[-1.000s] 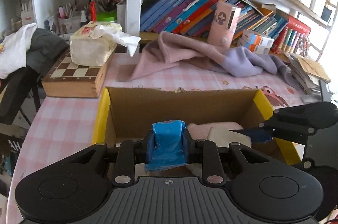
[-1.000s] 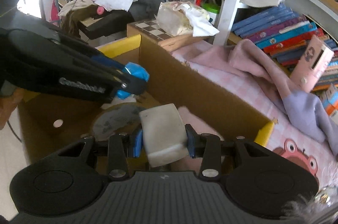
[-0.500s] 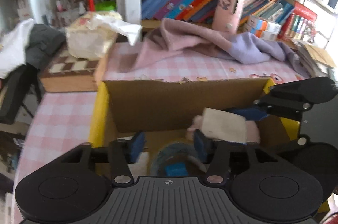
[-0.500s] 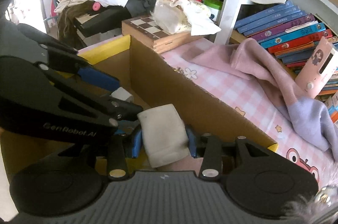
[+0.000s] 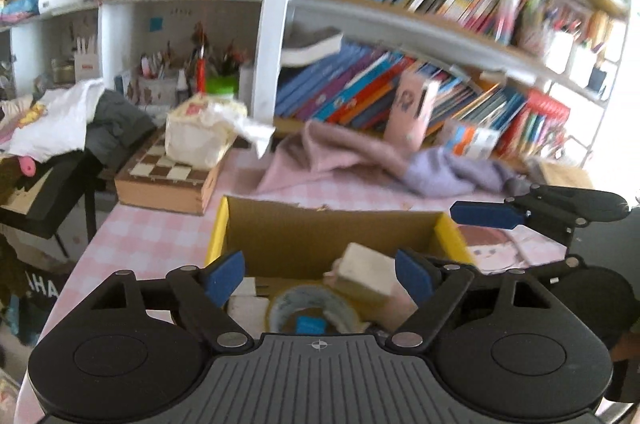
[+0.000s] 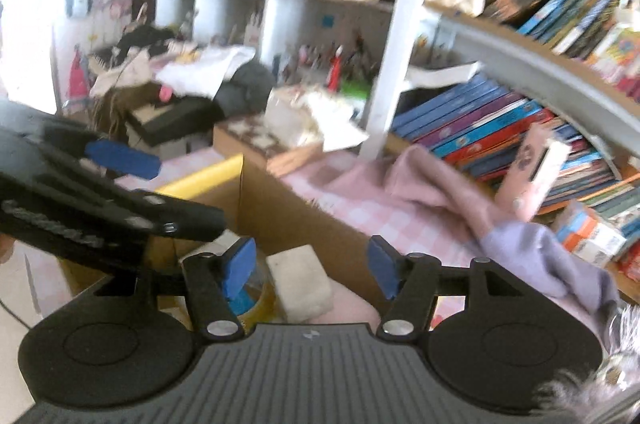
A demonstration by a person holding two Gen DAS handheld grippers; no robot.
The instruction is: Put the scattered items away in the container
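The cardboard box (image 5: 218, 236) with yellow rims stands on the pink checked cloth. My left gripper (image 5: 320, 274) hangs above its near side with its jaws opening and nothing between them. A small blue item (image 5: 310, 324) lies inside a tape roll (image 5: 280, 304) on the box floor. Beside it a white block (image 5: 366, 276) rests on something pink. My right gripper (image 6: 311, 266) is also opening; the white block (image 6: 300, 282) lies loose below it, untouched by the pads. One of the left gripper's blue pads (image 6: 124, 158) shows at the left of the right wrist view.
Behind the box lie a pink and purple cloth (image 5: 360, 160) and a pink case (image 5: 412, 112) leaning on shelved books. A tissue pack (image 5: 200, 136) sits on a chessboard box (image 5: 164, 184) at the back left. Piled clothes (image 5: 60, 120) lie further left.
The left gripper let go of the blue item, which dropped into the tape roll. The right gripper let go of the white block. Both jaws widened and both grippers rose from the box.
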